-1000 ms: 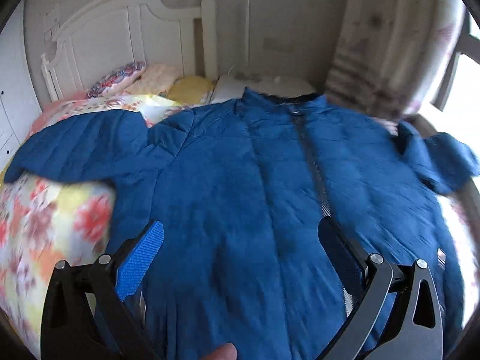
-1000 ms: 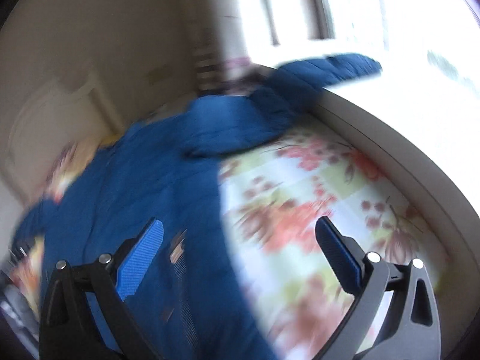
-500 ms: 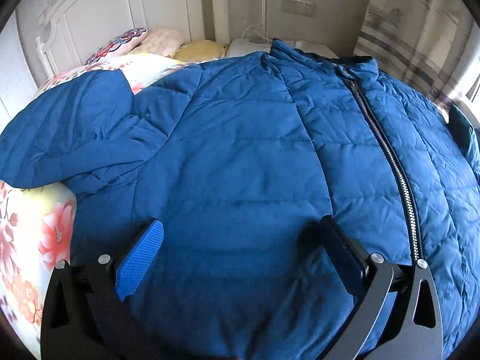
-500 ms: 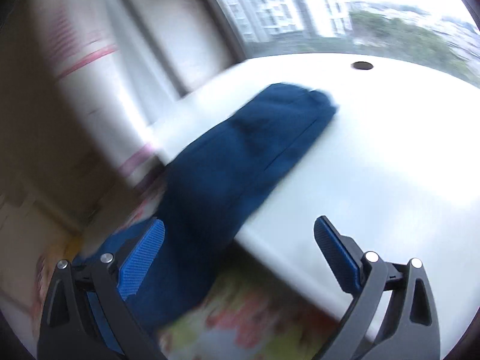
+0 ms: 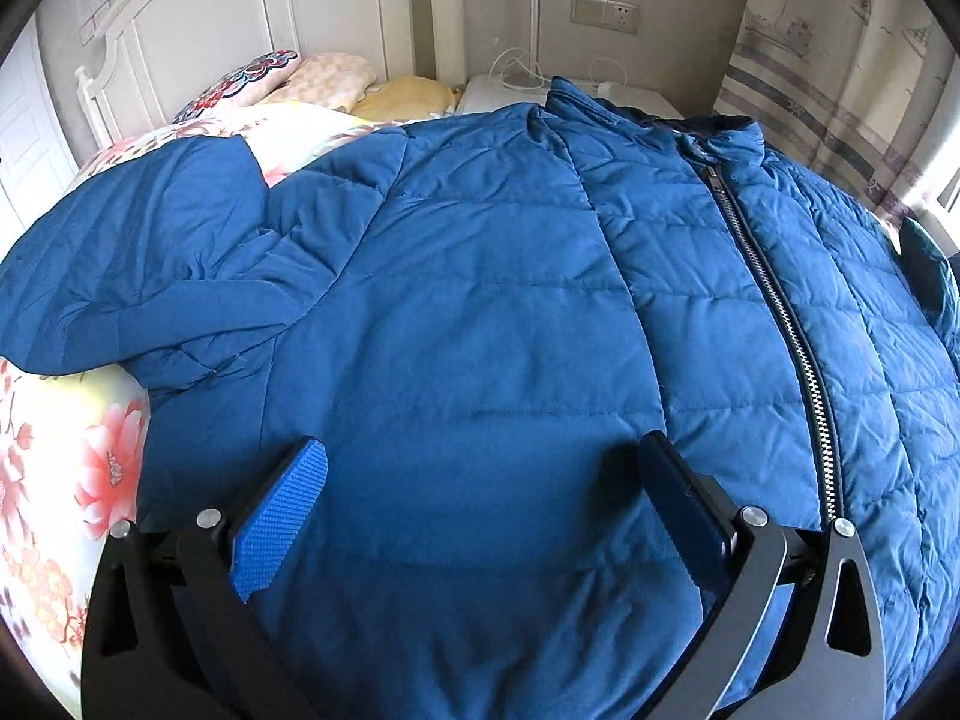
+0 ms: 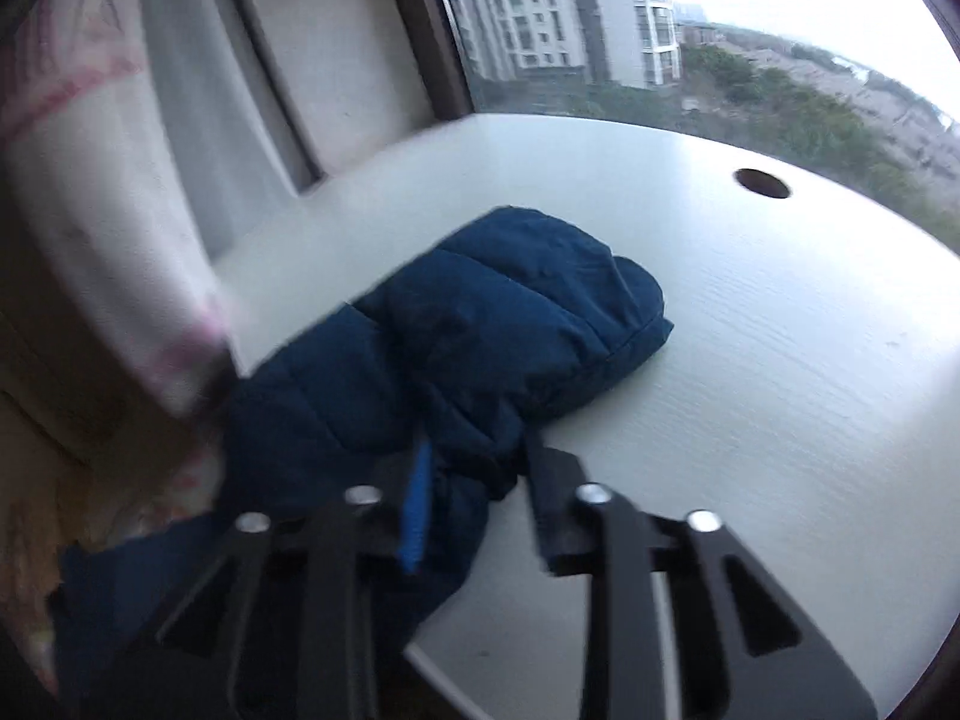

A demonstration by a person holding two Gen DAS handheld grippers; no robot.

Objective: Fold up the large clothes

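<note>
Lying zipped and face up on the bed (image 5: 54,450), one blue jacket (image 5: 480,312) fills the left view, its right side cut off. Three pillows (image 5: 336,75) sit by the headboard. The left tool (image 5: 480,480) hovers spread wide, grasping nothing. The right tool (image 6: 474,468), blurred, is clenched on the jacket's sleeve (image 6: 516,306), which rests on the white counter (image 6: 780,360).

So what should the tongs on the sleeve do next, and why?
Probably lift the sleeve off the white ledge and carry it in over the jacket's front. The right tongs look pinched on the sleeve, which sticks out past the bed, while the left tongs hover open over the zipped-up jacket lying flat.
</note>
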